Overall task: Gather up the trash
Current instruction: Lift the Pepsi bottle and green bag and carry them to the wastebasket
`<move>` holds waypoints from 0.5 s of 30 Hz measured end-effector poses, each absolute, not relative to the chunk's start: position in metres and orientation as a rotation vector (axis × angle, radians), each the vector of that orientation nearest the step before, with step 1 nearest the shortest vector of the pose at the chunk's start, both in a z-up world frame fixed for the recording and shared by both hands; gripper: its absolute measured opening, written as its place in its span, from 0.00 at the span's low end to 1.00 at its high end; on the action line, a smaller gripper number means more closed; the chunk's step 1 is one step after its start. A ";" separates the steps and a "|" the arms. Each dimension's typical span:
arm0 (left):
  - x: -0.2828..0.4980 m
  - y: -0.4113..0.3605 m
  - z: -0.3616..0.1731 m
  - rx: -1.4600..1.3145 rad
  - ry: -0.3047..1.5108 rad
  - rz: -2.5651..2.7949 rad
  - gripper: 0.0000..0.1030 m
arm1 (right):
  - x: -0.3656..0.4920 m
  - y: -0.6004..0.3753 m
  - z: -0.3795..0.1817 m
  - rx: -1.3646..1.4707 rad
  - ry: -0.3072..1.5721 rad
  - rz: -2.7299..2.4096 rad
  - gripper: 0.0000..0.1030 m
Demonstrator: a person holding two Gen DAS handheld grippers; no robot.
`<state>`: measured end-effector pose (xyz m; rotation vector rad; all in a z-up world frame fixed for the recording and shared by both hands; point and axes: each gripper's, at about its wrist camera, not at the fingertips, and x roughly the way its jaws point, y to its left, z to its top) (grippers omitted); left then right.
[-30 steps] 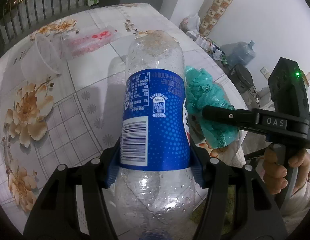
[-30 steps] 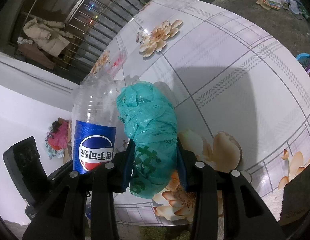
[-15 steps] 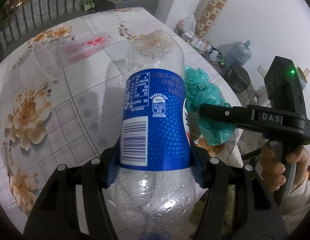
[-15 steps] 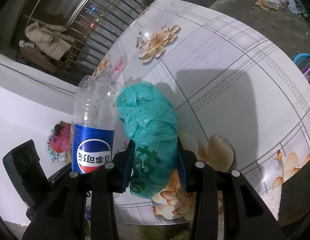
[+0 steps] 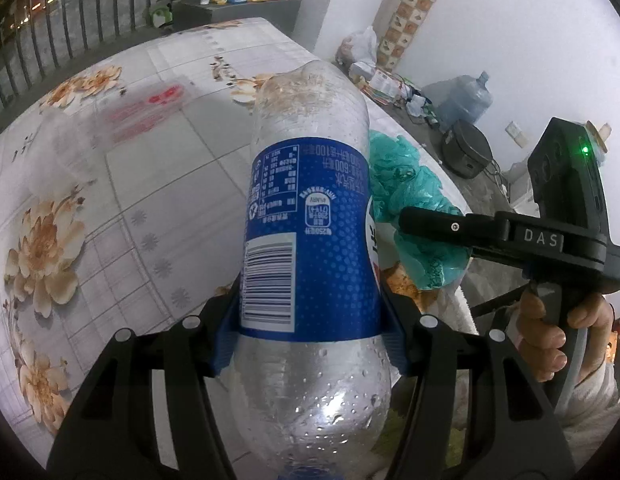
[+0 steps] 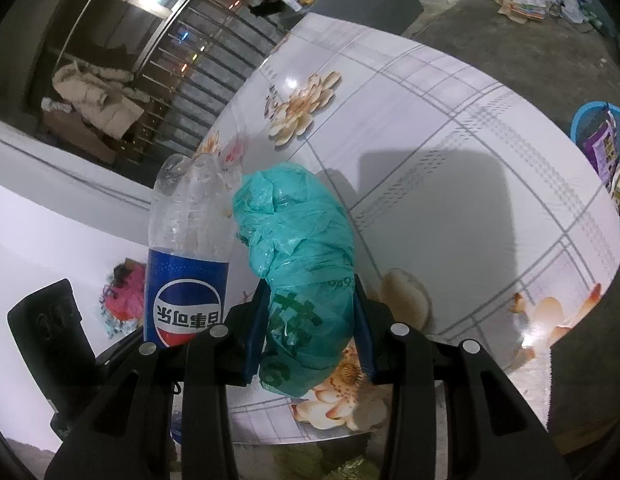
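My left gripper [image 5: 310, 332] is shut on an empty clear Pepsi bottle [image 5: 310, 240] with a blue label, held above the table's near edge. The bottle also shows in the right wrist view [image 6: 186, 280] at the left. My right gripper [image 6: 310, 336] is shut on a crumpled teal plastic bag [image 6: 302, 264]. The bag also shows in the left wrist view [image 5: 413, 200], just right of the bottle, with the right gripper [image 5: 421, 220] clamped on it. Both are held side by side, close together.
The flower-patterned table [image 5: 150, 200] carries a clear plastic cup [image 5: 58, 148] and a clear wrapper with red print [image 5: 146, 112] at its far left. A blue basket [image 6: 601, 152] stands on the floor to the right. A water jug [image 5: 465, 100] and clutter lie by the wall.
Both grippers have lifted a little and drawn back from the table with their loads. The grips have not changed.
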<state>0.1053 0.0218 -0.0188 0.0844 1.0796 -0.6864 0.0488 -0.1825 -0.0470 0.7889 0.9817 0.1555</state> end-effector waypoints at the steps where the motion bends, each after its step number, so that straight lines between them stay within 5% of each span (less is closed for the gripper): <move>1: 0.105 0.019 -0.019 0.088 1.080 -0.690 0.54 | 0.047 -0.186 -0.047 0.795 0.976 0.154 0.37; 15: 0.106 -0.033 -0.011 0.166 1.067 -0.759 0.54 | 0.023 -0.226 -0.048 0.881 0.894 0.108 0.37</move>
